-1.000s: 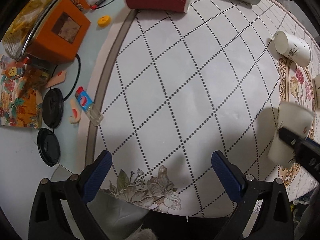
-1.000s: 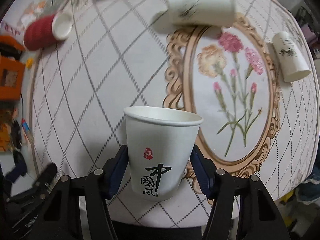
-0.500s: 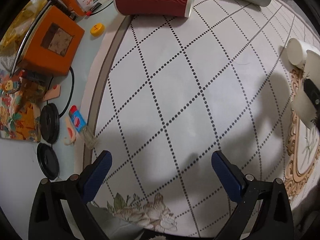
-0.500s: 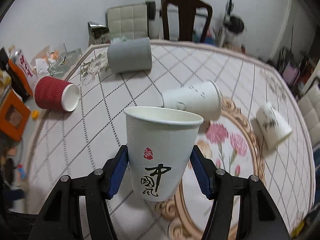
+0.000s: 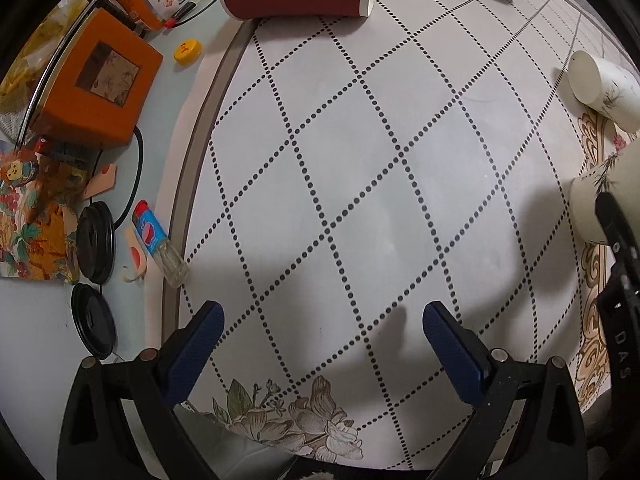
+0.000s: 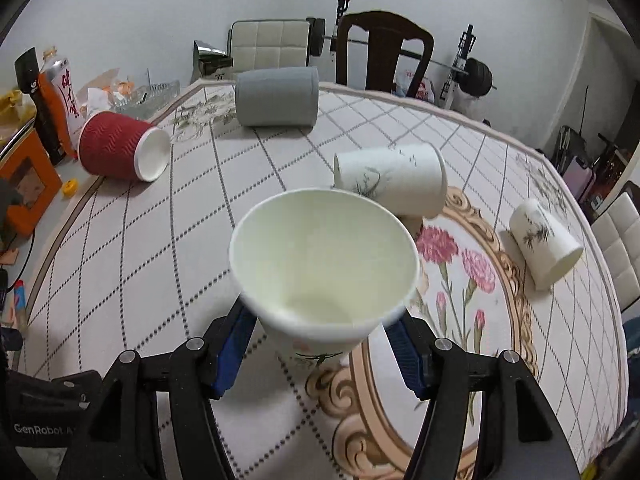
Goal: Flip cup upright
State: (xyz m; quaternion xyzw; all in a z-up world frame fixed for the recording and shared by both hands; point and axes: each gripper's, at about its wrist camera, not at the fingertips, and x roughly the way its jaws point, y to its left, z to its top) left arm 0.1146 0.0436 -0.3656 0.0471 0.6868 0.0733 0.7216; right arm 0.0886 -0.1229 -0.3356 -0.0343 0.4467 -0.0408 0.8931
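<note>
My right gripper [image 6: 324, 344] is shut on a white paper cup [image 6: 324, 268]. The cup's open mouth tilts up toward the camera and its base is down near the tablecloth; I cannot tell if it touches. The same cup shows at the right edge of the left wrist view [image 5: 596, 208]. My left gripper [image 5: 322, 332] is open and empty above the dotted tablecloth [image 5: 360, 200]. Other cups lie on their sides: a red ribbed cup [image 6: 120, 152], a grey cup [image 6: 276, 96] and two white printed cups [image 6: 392, 176] [image 6: 546, 242].
An orange box [image 5: 96, 84], a yellow cap [image 5: 187, 52], a lighter [image 5: 160, 244] and two black lids [image 5: 96, 248] lie beyond the cloth's left border. Chairs [image 6: 384, 52] and a barbell rack stand behind the table.
The right gripper has tipped the held cup from seen side-on to mouth facing the camera, and lowered it toward the table. The left gripper drifted slightly and stayed open.
</note>
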